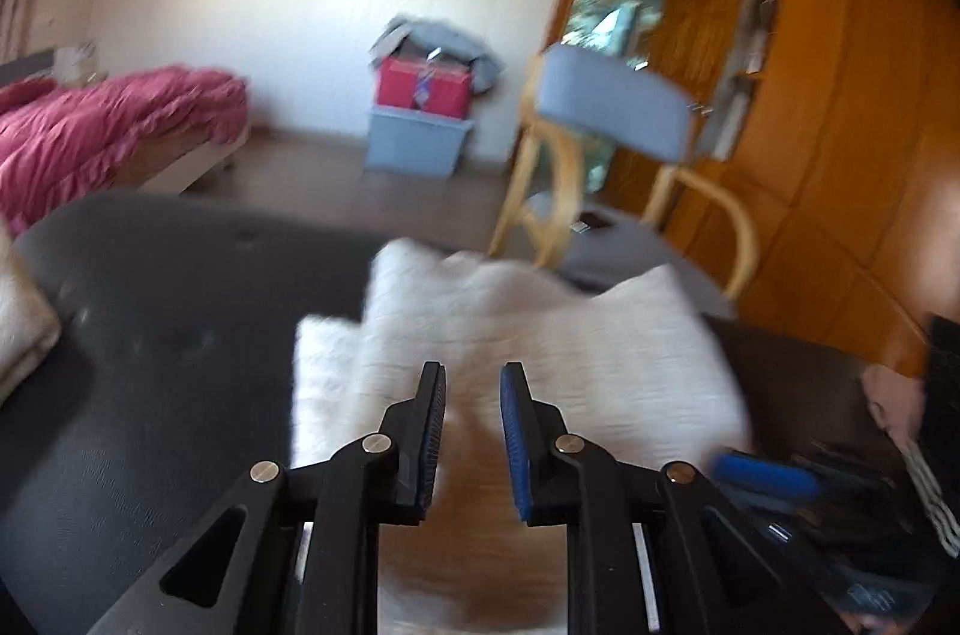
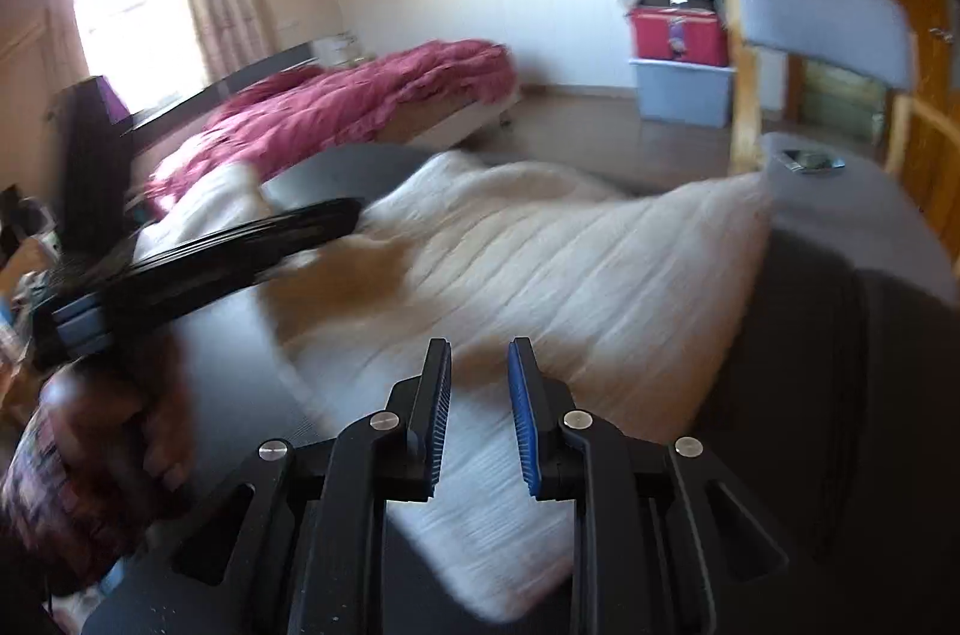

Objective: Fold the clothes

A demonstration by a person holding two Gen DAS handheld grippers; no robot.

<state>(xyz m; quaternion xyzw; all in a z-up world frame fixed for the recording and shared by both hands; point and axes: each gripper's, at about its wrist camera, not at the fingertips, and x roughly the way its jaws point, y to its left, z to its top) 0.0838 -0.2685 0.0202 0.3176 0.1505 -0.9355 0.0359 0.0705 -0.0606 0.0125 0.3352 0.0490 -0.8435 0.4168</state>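
A white ribbed knit garment with a tan patch lies crumpled on the dark table. My left gripper hovers over its near part, jaws apart with nothing between them. In the right wrist view the same garment spreads across the table, and my right gripper stands over its near edge, jaws apart and empty. The left gripper shows there as a blurred black shape at the left, held by a hand. The right gripper's blue pad appears at the lower right of the left wrist view.
A folded cream cloth lies at the table's left edge. Beyond the table stand a wooden chair with a grey back, a wooden wardrobe, stacked boxes and a bed with a pink blanket.
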